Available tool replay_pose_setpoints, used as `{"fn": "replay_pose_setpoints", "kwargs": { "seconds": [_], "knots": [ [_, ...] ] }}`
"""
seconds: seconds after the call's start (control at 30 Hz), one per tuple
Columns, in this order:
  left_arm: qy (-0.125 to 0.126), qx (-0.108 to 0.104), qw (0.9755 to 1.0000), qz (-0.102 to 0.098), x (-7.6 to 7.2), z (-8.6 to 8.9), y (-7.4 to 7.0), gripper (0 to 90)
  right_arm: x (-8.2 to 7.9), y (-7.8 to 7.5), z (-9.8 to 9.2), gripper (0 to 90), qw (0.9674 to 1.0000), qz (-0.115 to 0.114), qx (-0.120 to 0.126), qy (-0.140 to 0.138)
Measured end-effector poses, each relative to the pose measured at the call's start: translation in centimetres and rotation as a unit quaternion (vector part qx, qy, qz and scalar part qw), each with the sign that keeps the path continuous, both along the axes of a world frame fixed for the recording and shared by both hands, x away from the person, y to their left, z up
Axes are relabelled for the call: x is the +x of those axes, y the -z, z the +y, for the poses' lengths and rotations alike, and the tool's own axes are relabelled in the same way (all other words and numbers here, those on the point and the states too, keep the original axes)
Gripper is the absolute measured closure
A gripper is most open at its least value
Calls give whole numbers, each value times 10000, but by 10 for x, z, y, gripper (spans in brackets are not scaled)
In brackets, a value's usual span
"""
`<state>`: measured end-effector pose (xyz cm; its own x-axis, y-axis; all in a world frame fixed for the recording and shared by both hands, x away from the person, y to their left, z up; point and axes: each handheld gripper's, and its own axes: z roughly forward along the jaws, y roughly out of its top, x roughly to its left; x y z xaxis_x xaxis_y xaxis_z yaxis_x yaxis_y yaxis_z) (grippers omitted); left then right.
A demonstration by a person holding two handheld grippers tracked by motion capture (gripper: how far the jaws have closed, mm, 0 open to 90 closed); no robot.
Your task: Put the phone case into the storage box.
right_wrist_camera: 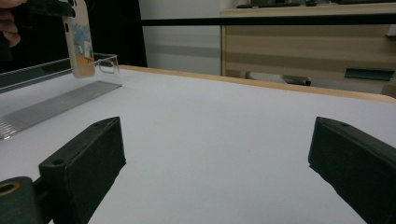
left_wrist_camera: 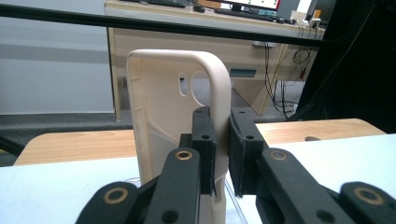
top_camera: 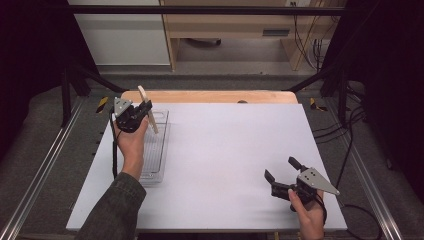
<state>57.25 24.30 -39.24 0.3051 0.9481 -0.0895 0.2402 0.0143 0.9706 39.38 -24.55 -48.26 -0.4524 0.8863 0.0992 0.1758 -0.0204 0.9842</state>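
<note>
The left gripper (top_camera: 145, 109) is clamped on a cream phone case (top_camera: 148, 116), with its two black jaws closed against opposite faces of one side wall of the case. In the left gripper view, the phone case (left_wrist_camera: 173, 121) stands upright ahead of the jaws; its hollow inner face and camera cut-out lie to the left of the pinched wall, and the rounded top corner rises above the fingertips. In the high view, the case is held clear of the table, above the far end of a clear plastic tray (top_camera: 155, 155) that lies on the white table top (top_camera: 230, 150) directly below the left hand (top_camera: 131, 142). The right gripper (top_camera: 281, 171) rests well apart from the case, near the front right of the table, held by the right hand (top_camera: 307, 207). Its jaws stand wide apart with nothing between them; bare table surface lies between the fingers (right_wrist_camera: 88, 163). From the right gripper view, the printed outer face of the phone case (right_wrist_camera: 80, 39) appears far ahead and to the left of the jaws, above the tray (right_wrist_camera: 51, 109).
</note>
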Motion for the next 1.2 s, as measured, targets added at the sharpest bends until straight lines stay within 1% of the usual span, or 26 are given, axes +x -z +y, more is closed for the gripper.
{"fn": "replay_pose_setpoints", "kwargs": {
  "seconds": [0.23,0.4,0.47,0.57,0.87,1.0,1.2],
  "knots": [
    [-24,24,10000,10,0,1,1,812,0,0,1,38,10000,9,6,-7],
    [-46,95,9999,35,1,0,4,811,-1,0,0,39,10000,-6,14,0],
    [-38,62,10000,47,2,-1,5,811,-1,0,0,38,10000,14,10,1],
    [-42,68,10000,26,3,-1,6,812,0,1,0,38,10000,31,17,-5],
    [-131,134,9998,-9,3,1,5,812,-1,1,1,39,10000,31,3,-22],
    [-130,209,9997,6,3,2,6,812,0,1,1,39,10000,29,2,-24],
    [-140,188,9997,-2,4,2,6,811,0,1,1,39,10000,26,-7,-23]
  ]
}}
